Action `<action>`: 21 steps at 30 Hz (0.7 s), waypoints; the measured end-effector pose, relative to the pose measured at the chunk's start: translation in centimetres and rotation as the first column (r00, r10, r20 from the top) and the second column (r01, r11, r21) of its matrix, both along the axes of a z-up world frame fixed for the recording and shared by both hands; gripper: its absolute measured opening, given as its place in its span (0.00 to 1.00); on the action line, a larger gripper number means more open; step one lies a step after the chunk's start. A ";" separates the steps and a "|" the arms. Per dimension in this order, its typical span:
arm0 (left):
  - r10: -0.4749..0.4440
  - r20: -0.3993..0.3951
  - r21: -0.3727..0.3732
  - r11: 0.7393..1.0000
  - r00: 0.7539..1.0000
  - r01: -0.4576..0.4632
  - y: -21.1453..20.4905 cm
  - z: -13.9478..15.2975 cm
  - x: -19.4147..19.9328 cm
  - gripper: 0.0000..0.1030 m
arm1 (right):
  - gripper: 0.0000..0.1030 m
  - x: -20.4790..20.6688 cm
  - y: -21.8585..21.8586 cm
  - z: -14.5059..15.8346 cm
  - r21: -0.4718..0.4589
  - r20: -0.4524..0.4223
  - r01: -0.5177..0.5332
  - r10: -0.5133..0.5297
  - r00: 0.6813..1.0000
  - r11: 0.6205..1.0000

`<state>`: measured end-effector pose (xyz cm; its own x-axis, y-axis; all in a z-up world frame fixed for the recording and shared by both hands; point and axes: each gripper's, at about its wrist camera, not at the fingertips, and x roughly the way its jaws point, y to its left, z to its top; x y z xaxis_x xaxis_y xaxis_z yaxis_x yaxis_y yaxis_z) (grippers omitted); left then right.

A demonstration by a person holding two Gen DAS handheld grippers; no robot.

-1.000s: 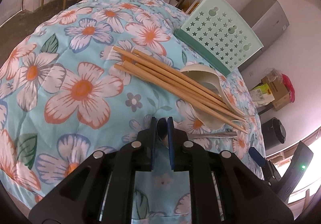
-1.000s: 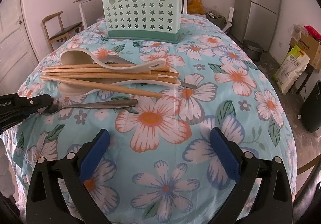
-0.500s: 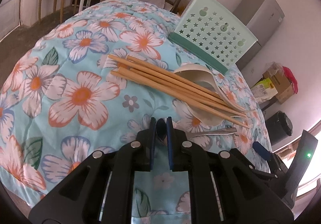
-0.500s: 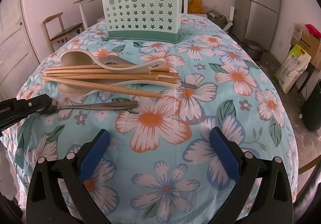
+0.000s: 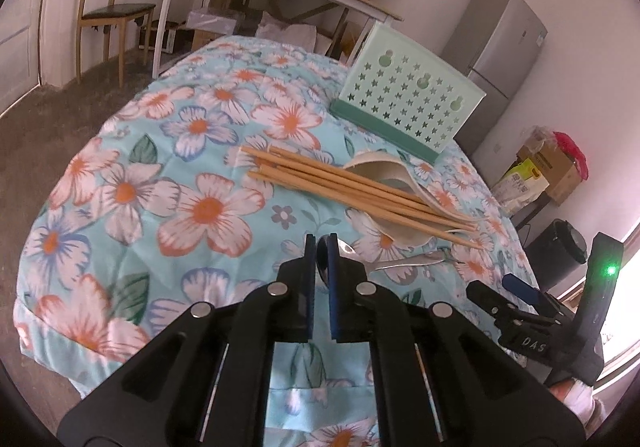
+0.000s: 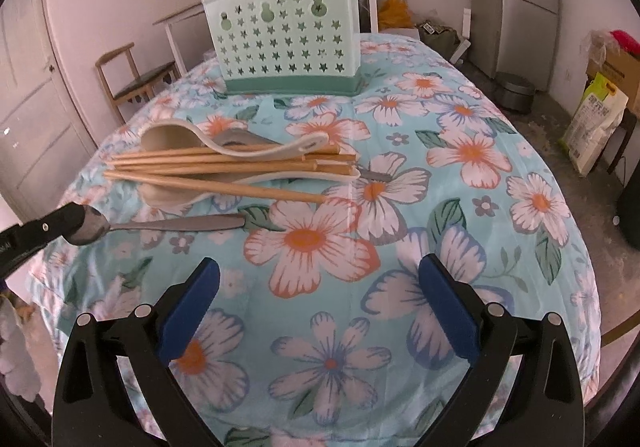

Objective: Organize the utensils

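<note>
- Floral blue cloth [image 6: 460, 207] covers the bench under everything, in a plain room.
- Left gripper [image 5: 321, 247] is clamped on the bowl of a metal spoon [image 6: 168, 225], whose handle reaches out sideways above the cloth.
- Right gripper [image 6: 320, 303] hangs with its jaws wide apart, holding nothing.
- Beyond the spoon, wooden chopsticks [image 6: 224, 167] lie bundled across two cream ladles [image 6: 176, 137].
- Farther back stands the mint star-holed utensil holder [image 6: 286, 47], upright on the cloth.
</note>
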<state>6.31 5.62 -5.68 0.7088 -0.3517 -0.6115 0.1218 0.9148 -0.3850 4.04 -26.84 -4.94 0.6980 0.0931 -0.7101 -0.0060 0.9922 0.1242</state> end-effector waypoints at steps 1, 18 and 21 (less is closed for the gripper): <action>0.002 0.006 -0.005 1.000 1.000 -0.002 0.2 0.1 -0.1 0.04 | 0.94 -0.1 0.0 0.2 -0.003 0.008 0.000 0.000 1.000 1.000; 0.060 0.004 -0.024 0.998 0.998 -0.060 2.4 -0.6 -0.8 0.04 | 0.89 -1.2 2.8 6.1 -0.182 0.247 -0.150 0.192 0.950 0.972; 0.065 -0.008 -0.029 0.997 0.998 -0.065 2.6 -1.0 -0.6 0.05 | 0.84 -0.1 4.1 6.6 -0.216 0.245 -0.203 0.255 0.935 0.955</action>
